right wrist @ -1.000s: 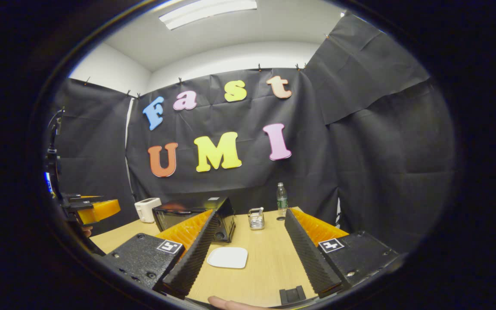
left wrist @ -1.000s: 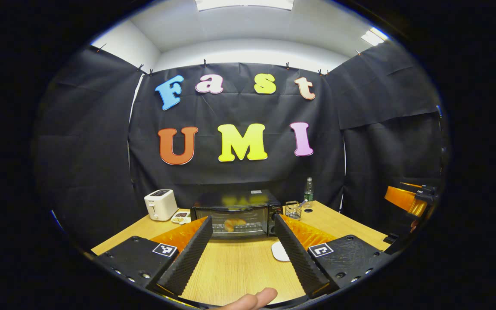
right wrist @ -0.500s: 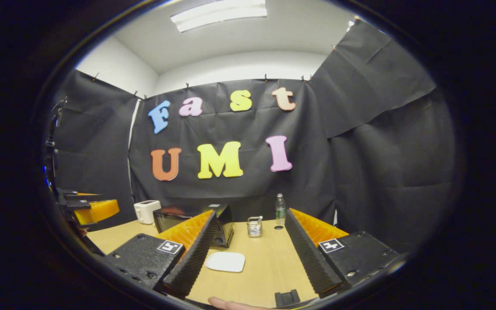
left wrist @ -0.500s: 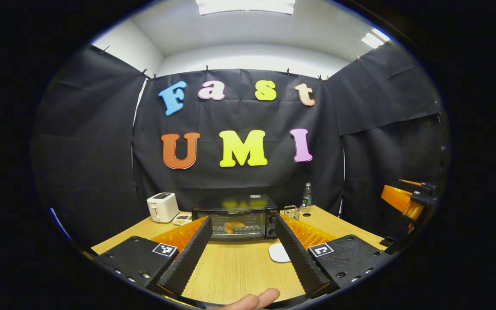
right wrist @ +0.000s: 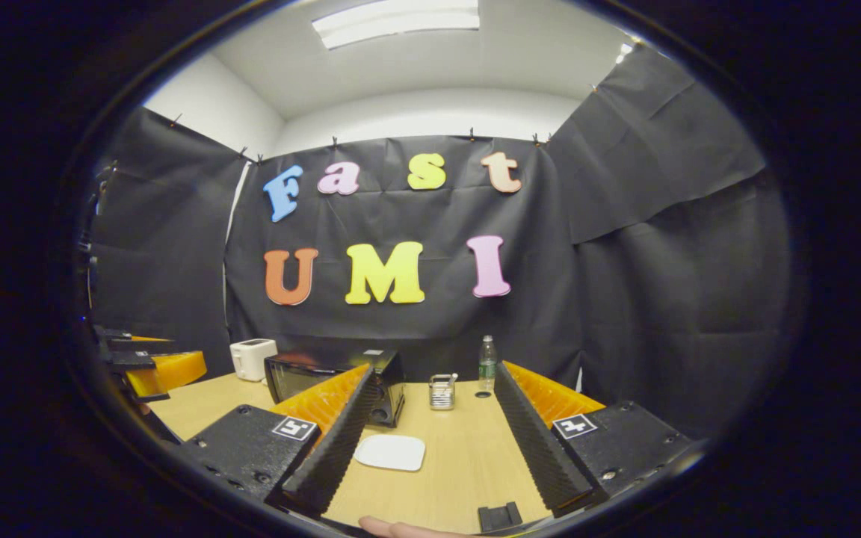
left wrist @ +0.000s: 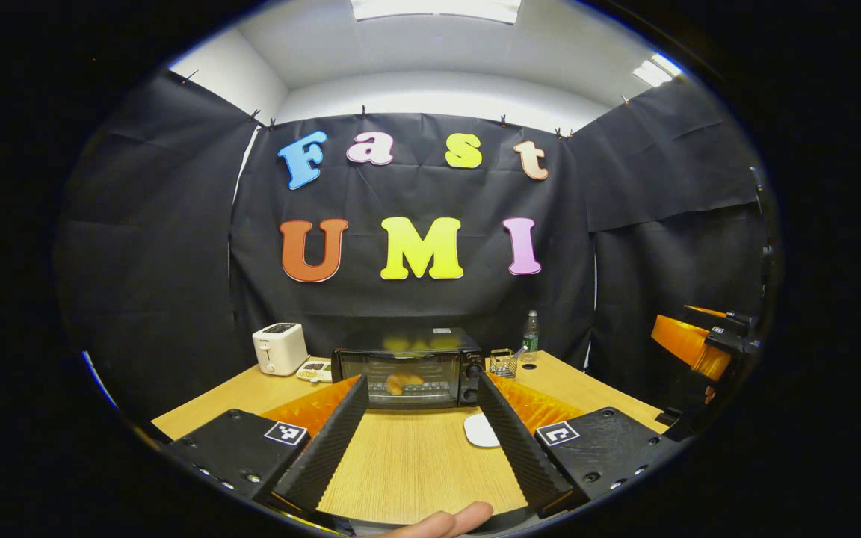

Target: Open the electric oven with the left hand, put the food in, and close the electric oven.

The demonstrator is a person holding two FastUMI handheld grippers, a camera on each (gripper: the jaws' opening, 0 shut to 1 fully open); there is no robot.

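The left gripper [left wrist: 421,392] is held above the light wooden table [left wrist: 415,463] w/ its jaws spread wide and nothing between them. Straight ahead, at the far side of the table, the black electric oven w/ a glass door [left wrist: 409,368] is seen; its door is shut and a golden-brown piece of bread-like food [left wrist: 403,383] is visible through the glass, lying on the rack inside. Two knobs are seen on the oven's right-hand panel. A white two-slot toaster [left wrist: 279,347] stands to the oven's left, w/ a small white dish of dark and pale snacks [left wrist: 314,368] between toaster and oven. On the oven's other side a small clear holder [left wrist: 504,362] and a clear plastic bottle w/ a green label [left wrist: 530,332] are placed near the back wall. An empty white plate [left wrist: 480,431] lies on the table nearer the camera, partly hidden by one finger. A fingertip of the holding hand [left wrist: 445,519] is seen at the bottom edge.

In the right gripper view the right gripper [right wrist: 430,407] is likewise held wide apart and empty, over the table, w/ the plate just beside one finger and the oven farther back, partly covered by that finger. The left gripper is seen at that view's left edge, well apart from the oven.
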